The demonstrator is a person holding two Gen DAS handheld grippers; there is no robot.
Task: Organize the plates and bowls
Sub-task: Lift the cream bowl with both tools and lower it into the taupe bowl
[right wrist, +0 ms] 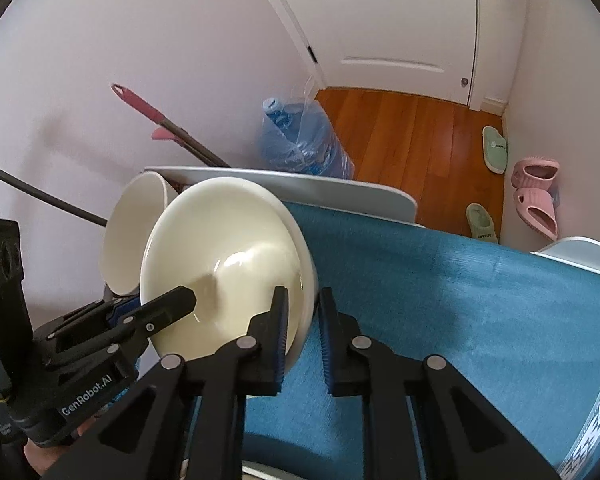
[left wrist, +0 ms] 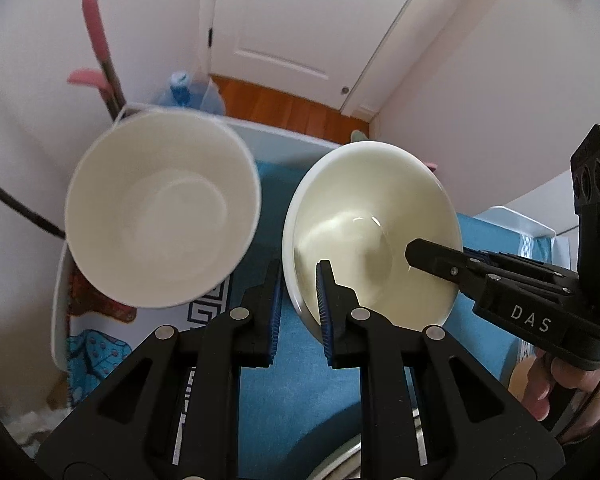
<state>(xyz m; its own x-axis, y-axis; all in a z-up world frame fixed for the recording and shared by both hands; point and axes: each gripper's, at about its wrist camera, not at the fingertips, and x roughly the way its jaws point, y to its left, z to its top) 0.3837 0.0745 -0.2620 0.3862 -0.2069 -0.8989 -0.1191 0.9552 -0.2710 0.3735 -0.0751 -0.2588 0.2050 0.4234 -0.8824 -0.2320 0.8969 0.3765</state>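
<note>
While the cream bowl (left wrist: 374, 236) hung tilted above the blue cloth (right wrist: 440, 292), we pinched its rim from two sides: our left gripper (left wrist: 298, 300) clamped the near left edge, one pad inside and one outside, and our right gripper (right wrist: 303, 322) did the same on the opposite edge, presumably to steady so wide a dish. Just left of that bowl sat the deeper white bowl (left wrist: 162, 208), also tipped toward us; what held it we could not tell. Behind the bowl stood a water jug (right wrist: 300, 140).
</note>
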